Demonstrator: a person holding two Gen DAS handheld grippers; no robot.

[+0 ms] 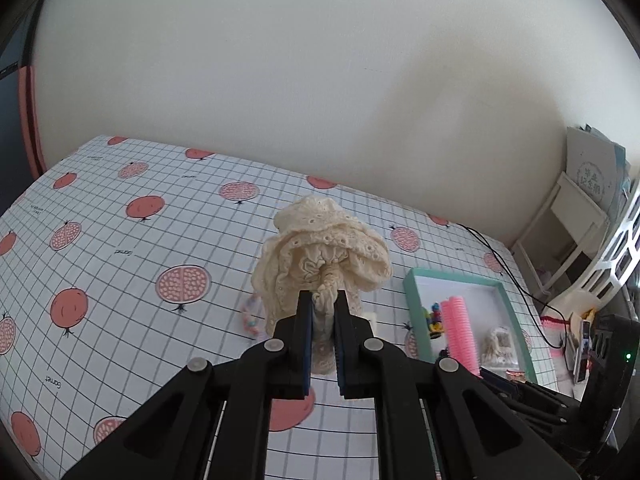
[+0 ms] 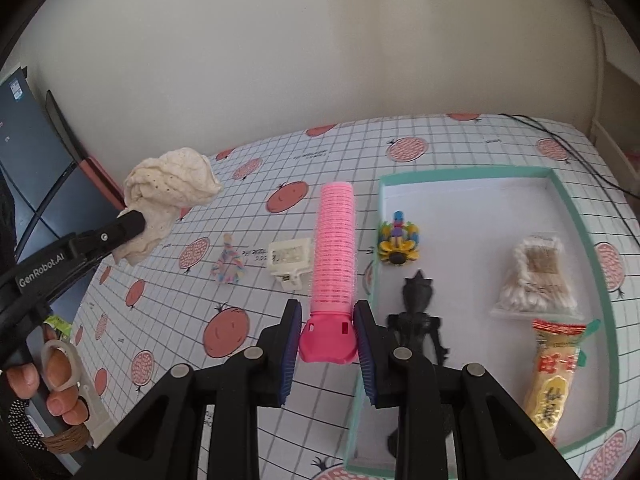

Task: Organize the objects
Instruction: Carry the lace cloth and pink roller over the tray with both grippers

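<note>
- Left wrist view: the left claw [image 1: 324, 300] is closed tight on the gathered neck of a cream lace scrunchie [image 1: 324, 248], which it holds up above the table [image 1: 120, 280]; the frilled part fans out beyond the fingertips.
- The table wears a white grid cloth printed with pomegranates.
- To the right lies a shallow teal-rimmed box [image 1: 412, 300]. Inside it show a small colourful toy [image 1: 434, 318] at the left and a packet of pale cord [image 1: 498, 346] nearer the middle.
- A pink hair roller [image 1: 460, 328] rises in front of the box, and the black body of the other tool sits at the lower right edge.
- A pastel hair tie [image 1: 252, 316] lies on the cloth just left of the scrunchie, partly hidden by it.
- A black cable [image 1: 504, 264] runs along the far right side of the table.
- Right wrist view: the right claw [image 2: 327, 330] is closed on the pink hair roller [image 2: 335, 248] at its smooth near end; the ribbed part points away, above the cloth and just left of the teal-rimmed box [image 2: 568, 208].
- In the box sit the colourful toy [image 2: 398, 240] at the far left, a black figure [image 2: 418, 312] nearer, the packet of pale cord [image 2: 536, 276] to the right, and a yellow snack packet [image 2: 554, 372] at the near right.
- On the table left of the roller lie a cream hair clip [image 2: 290, 262] and, further left, the pastel hair tie [image 2: 228, 266].
- At the far left the left claw [image 2: 138, 220] holds the cream lace scrunchie [image 2: 168, 196] in the air, and a hand [image 2: 48, 380] grips that tool's handle.
</note>
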